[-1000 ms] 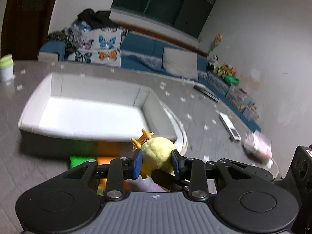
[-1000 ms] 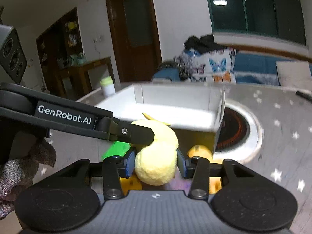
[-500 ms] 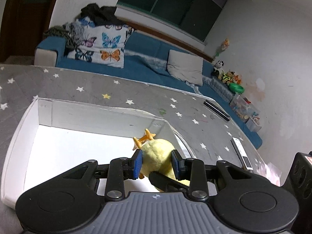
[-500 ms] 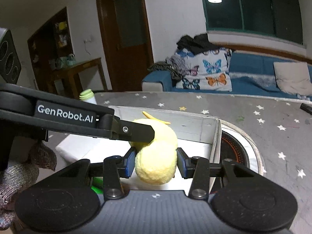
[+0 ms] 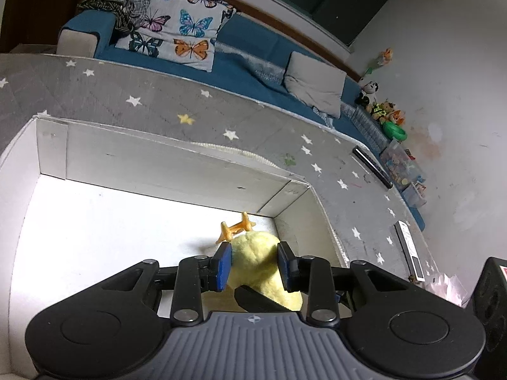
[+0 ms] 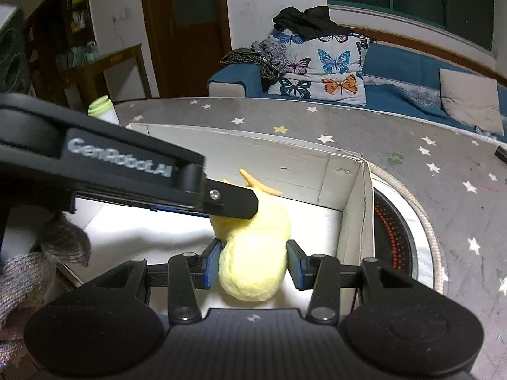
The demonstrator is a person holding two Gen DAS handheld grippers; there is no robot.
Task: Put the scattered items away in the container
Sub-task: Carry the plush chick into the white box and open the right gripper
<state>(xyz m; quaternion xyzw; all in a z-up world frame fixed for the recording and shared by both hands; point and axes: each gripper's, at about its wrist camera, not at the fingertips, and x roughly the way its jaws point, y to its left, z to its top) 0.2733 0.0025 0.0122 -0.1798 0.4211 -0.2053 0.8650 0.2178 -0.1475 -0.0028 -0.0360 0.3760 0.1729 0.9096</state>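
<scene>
Both grippers have carried the yellow plush chick (image 6: 253, 253) forward over the front wall of the white box (image 5: 164, 167); a second ago it hung outside, short of the rim, with coloured items below it. Now it hangs over the box floor near the 4 o'clock corner, orange feet (image 5: 236, 229) pointing to 12 o'clock.

Left gripper (image 5: 255, 266): blue pads narrow, pressed into one end of the plush. Right gripper (image 6: 252, 264): pads narrow, squeezing the other, rounder end. Plush bulges between both pairs. Whether it touches the floor: cannot tell.

Risks, as judged:
- Uneven release. If one gripper opens first, the soft body may swing or cling to the other pad and drag out on withdrawal.
- Right box wall is close at 3 o'clock; opening fingers could knock it and shift the light box.
- Plush may roll after the drop, though the walls should contain it.

Surface: grey star-print table cover (image 5: 133, 101). A round burner insert (image 6: 393, 237) sits just beside the box at 3 o'clock. A green-lidded jar (image 6: 103, 110) stands at 10 o'clock, a remote (image 5: 408, 253) lies at 3 o'clock. Room: blue sofa (image 6: 412, 63) with butterfly cushions, dark window, brown door.
</scene>
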